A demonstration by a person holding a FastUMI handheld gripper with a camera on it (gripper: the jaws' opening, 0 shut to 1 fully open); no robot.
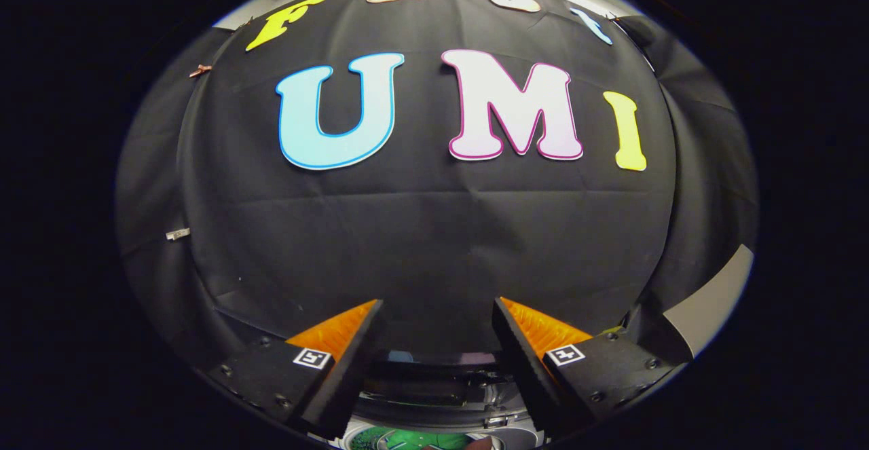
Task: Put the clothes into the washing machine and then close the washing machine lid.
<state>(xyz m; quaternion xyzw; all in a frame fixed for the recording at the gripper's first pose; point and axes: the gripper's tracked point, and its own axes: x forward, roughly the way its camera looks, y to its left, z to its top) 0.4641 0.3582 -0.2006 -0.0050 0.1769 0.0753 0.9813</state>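
My gripper points at the black cloth wall, its two fingers spread wide apart with nothing between them. Low down between the fingers I see part of the washing machine: a dark lid or rim with a metal edge. Below that, at the very bottom, a bit of green fabric shows inside or near the opening. I cannot tell whether the lid stands open.
The black cloth wall stands straight ahead, close beyond the fingers. A pale grey strip of wall or floor shows past the cloth's right edge.
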